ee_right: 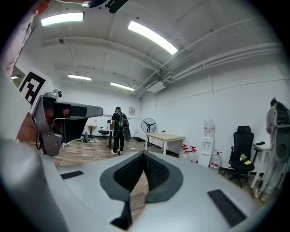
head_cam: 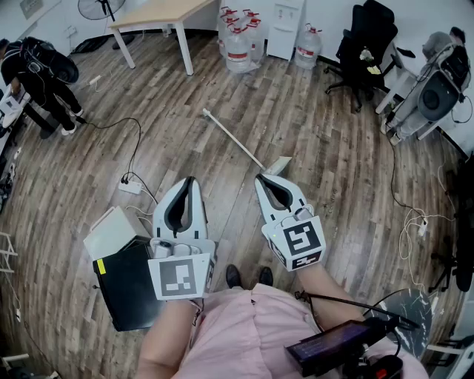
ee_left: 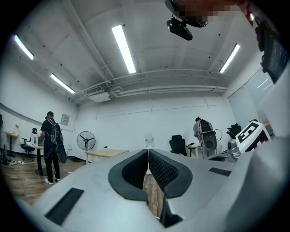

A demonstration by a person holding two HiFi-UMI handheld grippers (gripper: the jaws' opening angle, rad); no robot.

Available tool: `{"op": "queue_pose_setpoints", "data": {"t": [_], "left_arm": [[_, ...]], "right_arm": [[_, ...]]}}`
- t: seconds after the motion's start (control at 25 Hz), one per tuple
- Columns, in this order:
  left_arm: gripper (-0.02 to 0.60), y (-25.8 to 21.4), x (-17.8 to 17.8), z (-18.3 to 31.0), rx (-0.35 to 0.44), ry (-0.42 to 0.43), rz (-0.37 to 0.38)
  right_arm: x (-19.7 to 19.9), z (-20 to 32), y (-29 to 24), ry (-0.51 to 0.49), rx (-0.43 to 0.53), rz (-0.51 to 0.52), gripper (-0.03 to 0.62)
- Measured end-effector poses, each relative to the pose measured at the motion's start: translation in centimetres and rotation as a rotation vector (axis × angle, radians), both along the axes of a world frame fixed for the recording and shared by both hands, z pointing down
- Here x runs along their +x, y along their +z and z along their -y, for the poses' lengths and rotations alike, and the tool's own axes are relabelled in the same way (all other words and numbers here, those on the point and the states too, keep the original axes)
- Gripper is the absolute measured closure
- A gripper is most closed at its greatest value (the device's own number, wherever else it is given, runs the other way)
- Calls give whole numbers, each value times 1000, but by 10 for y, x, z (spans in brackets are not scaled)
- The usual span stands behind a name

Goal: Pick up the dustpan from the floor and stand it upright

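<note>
Dustpan (head_cam: pixel 279 164) lies flat on the wood floor (head_cam: pixel 333 148) ahead of the person, its long white handle (head_cam: pixel 231 138) running up and to the left toward the table (head_cam: pixel 159 13). The pan end seems to be a pale, shallow scoop, though from the head view its shape is hard to make out. The right gripper (head_cam: pixel 261 178) hovers with its tips just beside the pan end, not clearly touching it; its jaws are pressed together with nothing between them. The left gripper (head_cam: pixel 189 180) is held alongside, to the left of the dustpan, its jaws likewise closed on nothing. Further left on the floor sits a white power strip (head_cam: pixel 130 186) with a black cable, and nearer the person a white box (head_cam: pixel 111 231) rests against a black case (head_cam: pixel 129 285). Water jugs (head_cam: pixel 237 44) cluster by the far wall beside a water dispenser (head_cam: pixel 285 26), a black office chair (head_cam: pixel 364 44) stands to the right, and a person in black (head_cam: pixel 41 66) is at the far left.
</note>
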State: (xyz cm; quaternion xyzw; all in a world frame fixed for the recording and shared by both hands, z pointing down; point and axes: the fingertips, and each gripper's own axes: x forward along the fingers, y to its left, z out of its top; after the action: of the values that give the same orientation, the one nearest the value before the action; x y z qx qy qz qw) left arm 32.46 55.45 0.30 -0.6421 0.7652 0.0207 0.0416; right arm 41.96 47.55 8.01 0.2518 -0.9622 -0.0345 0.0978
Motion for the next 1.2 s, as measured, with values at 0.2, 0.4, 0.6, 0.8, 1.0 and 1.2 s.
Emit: {"op": "queue_pose_setpoints", "data": {"t": [0.2,0.4,0.6,0.8,1.0,1.2], "left_arm": [[568,2,-15,-5,4,4,0],[568,3,-37,-10,15,6,4],[568,10,-59,-13,-4,0,13],[568,14,-71,-6,-17,-14,23],[568,22,-80,11,-10,-1,11],[568,32,-93,44,-13,-4,25]], "right_arm": [[-16,-5,3,-4,-2,0,594],[-35,-7,3,-3,14,8,594],[-51,-6,1,2,23,26,403],[-56,9,1,15,33,7,402],[-63,30,8,27,24,8,401],[-77,64,26,23,-7,6,402]]}}
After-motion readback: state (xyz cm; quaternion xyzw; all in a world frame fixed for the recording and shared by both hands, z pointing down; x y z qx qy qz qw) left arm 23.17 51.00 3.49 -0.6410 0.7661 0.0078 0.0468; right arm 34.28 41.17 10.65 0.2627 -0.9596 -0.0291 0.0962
